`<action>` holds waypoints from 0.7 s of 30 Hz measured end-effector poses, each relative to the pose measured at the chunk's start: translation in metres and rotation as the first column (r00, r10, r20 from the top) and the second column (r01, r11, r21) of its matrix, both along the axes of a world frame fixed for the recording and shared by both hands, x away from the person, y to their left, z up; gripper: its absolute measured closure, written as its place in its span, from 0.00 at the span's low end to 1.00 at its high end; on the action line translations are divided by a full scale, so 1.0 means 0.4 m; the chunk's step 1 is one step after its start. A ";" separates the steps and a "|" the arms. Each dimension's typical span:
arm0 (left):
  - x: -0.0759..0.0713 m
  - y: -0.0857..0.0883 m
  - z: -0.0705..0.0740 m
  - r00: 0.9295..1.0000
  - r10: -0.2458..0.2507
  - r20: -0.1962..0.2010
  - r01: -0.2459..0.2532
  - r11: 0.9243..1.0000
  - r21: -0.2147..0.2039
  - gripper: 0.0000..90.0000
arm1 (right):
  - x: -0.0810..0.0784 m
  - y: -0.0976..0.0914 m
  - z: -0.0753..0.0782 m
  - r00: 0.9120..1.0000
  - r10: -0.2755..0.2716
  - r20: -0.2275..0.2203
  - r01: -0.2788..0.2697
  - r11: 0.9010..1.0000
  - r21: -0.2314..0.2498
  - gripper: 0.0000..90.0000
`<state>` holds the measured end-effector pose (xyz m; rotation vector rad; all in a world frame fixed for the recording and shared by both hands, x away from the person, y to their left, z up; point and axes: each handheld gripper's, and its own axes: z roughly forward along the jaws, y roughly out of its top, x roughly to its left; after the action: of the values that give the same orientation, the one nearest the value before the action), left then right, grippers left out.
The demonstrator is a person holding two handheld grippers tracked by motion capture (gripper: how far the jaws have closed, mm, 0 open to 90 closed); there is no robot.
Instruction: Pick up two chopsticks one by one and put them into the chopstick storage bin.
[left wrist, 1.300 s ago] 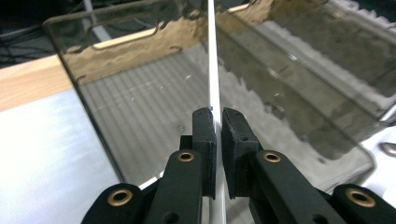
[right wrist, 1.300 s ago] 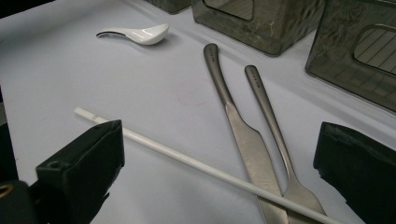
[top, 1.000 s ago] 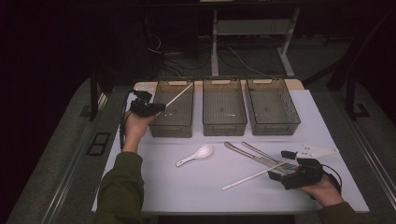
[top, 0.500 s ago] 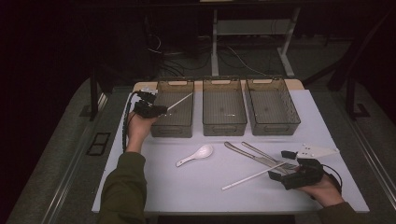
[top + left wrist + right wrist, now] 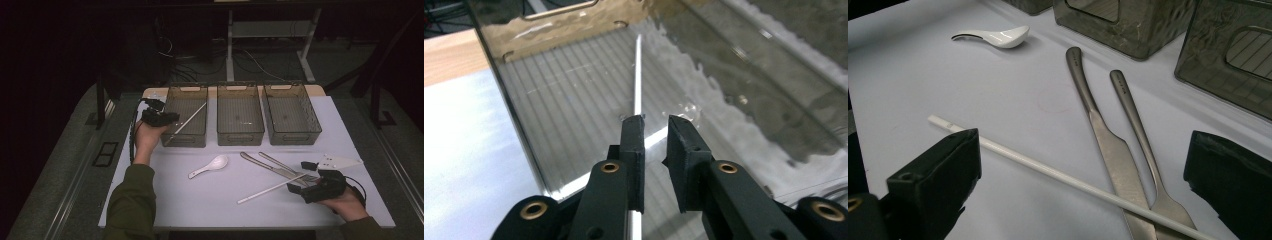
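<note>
Nearest, at the front right of the desk (image 5: 200, 210), the right hand-held gripper (image 5: 320, 186) rests low with its jaws spread wide apart and nothing between the pads. Just ahead of it a white chopstick (image 5: 1058, 172) lies flat, its far end crossing over a metal knife (image 5: 1103, 145) and a fork (image 5: 1143, 145) that lie side by side. Further left, a white ceramic spoon (image 5: 210, 166) sits alone on the bare surface.

Beyond these stand three smoky plastic bins in a row. The left hand-held gripper (image 5: 159, 118) hovers at the near left corner of the left bin (image 5: 185, 141). Its jaws have just been opening and now stand slightly apart, the pads clear of the second chopstick (image 5: 638, 75), which runs past the inner side of one jaw. That chopstick lies aslant in the left bin, its near end propped on the front rim by the gripper and its far end down on the ribbed floor. The middle bin (image 5: 240, 137) and right bin (image 5: 295, 137) follow to the right.
</note>
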<state>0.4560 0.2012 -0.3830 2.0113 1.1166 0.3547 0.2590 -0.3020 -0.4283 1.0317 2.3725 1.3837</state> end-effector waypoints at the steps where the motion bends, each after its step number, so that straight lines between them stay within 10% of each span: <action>1: -0.004 -0.002 0.005 1.000 -0.007 0.004 0.007 1.000 -0.005 0.83 | 0.000 0.000 0.000 1.000 -0.001 -0.002 0.001 1.000 0.001 0.02; 9: -0.058 -0.035 0.043 0.993 -0.098 0.068 0.102 0.993 -0.067 0.67 | -0.001 -0.001 0.001 1.000 -0.002 -0.001 0.002 1.000 0.000 0.02; 21: -0.157 -0.121 0.063 0.957 -0.267 0.113 0.279 0.954 -0.112 0.47 | -0.001 0.000 0.002 1.000 -0.004 0.003 0.004 1.000 -0.002 0.02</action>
<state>0.3933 0.1529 -0.3579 1.9804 0.7674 0.2287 0.2584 -0.3022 -0.4276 1.0328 2.3683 1.3807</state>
